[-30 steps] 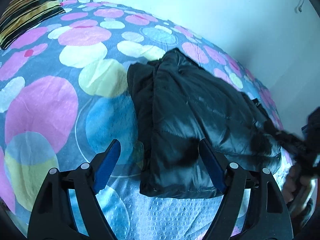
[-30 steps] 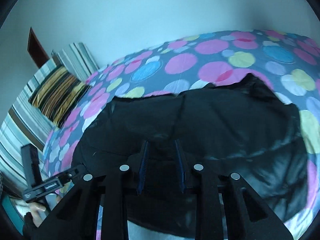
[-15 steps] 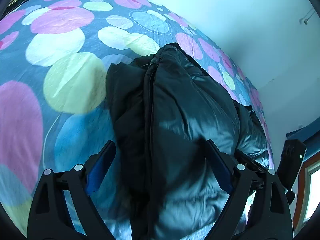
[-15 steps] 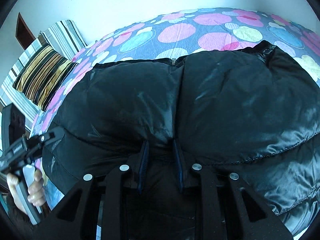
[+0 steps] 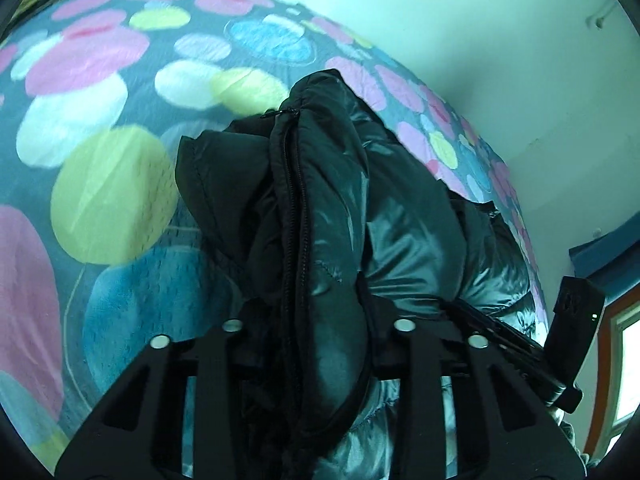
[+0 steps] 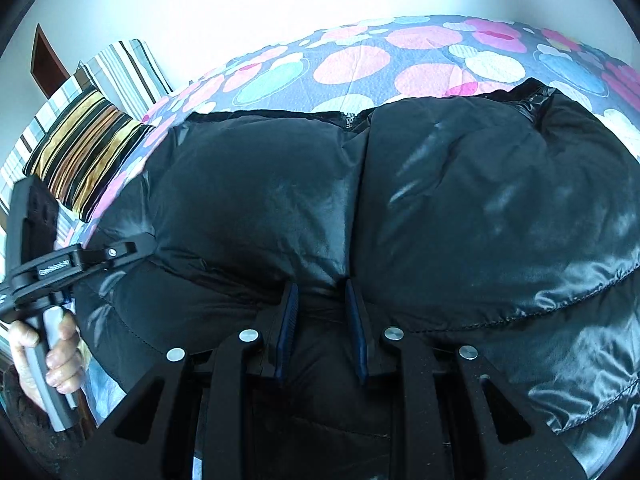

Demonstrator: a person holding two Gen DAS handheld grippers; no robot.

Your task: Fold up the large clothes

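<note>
- One black puffer jacket (image 6: pixel 460 208), heaped on the bed (image 5: pixel 112 184) with its spotted cover; zipper edge (image 5: pixel 294 216) running from 12 to 6 o'clock in the left wrist view.
- Left gripper (image 5: pixel 316 312): jaws just closed, clamped on a thick fold of the jacket at 6 o'clock.
- Right gripper (image 6: pixel 322 300): blue pads (image 6: pixel 289 320) pinching jacket fabric, low centre.
- One hand (image 6: pixel 48 356) at 8 o'clock, holding the left gripper's handle.
- Two striped pillows (image 6: pixel 84 152) at 10 o'clock.
</note>
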